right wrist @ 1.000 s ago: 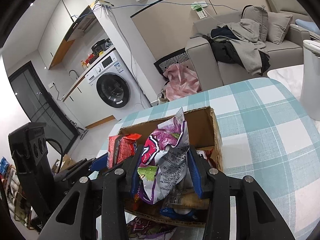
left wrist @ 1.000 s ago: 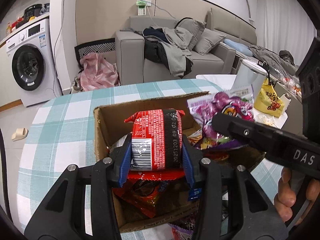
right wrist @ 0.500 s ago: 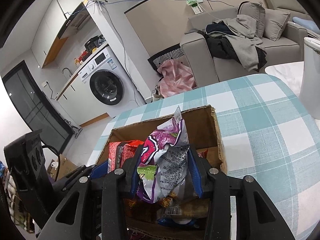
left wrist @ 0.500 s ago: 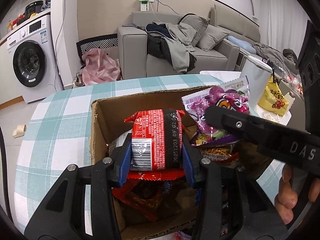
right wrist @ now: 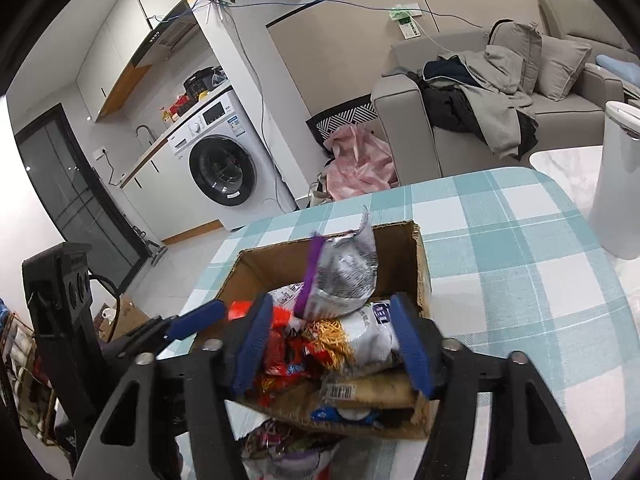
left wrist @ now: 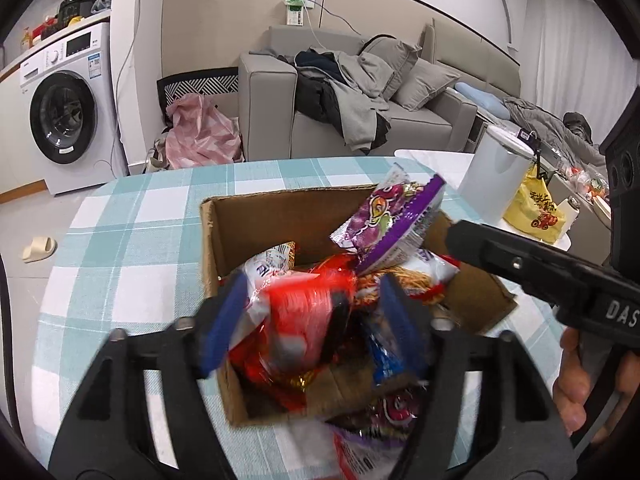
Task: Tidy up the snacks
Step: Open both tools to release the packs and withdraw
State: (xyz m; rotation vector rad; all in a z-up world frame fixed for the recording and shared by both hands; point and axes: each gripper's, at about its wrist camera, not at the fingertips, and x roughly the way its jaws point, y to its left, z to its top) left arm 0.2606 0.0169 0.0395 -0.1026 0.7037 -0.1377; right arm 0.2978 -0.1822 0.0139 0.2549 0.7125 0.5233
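Note:
An open cardboard box (left wrist: pixel 208 240) (right wrist: pixel 420 264) full of snack packets stands on the teal-checked table (left wrist: pixel 120 248). My left gripper (left wrist: pixel 314 316) hovers over its near end with the jaws opening. A red packet (left wrist: pixel 308 312), blurred, drops between the blue pads, and neither pad touches it. My right gripper (right wrist: pixel 332 340) is over the same box, its jaws opening too. The purple snack bag (right wrist: pixel 344 276) (left wrist: pixel 388 220) lies free beyond the right gripper's pads, tilted on the pile. A hand (left wrist: pixel 576 380) holds the right gripper's handle.
Another purple packet (left wrist: pixel 380 412) (right wrist: pixel 280 448) lies on the table in front of the box. A white bin (left wrist: pixel 496 176) and a yellow bag (left wrist: pixel 536 212) stand to the right. Beyond the table are a sofa (left wrist: pixel 400 120) and a washing machine (left wrist: pixel 64 116).
Both grippers have opened. The left let go of the red packet, which falls blurred into the box. The right let go of the purple bag, now lying on the pile.

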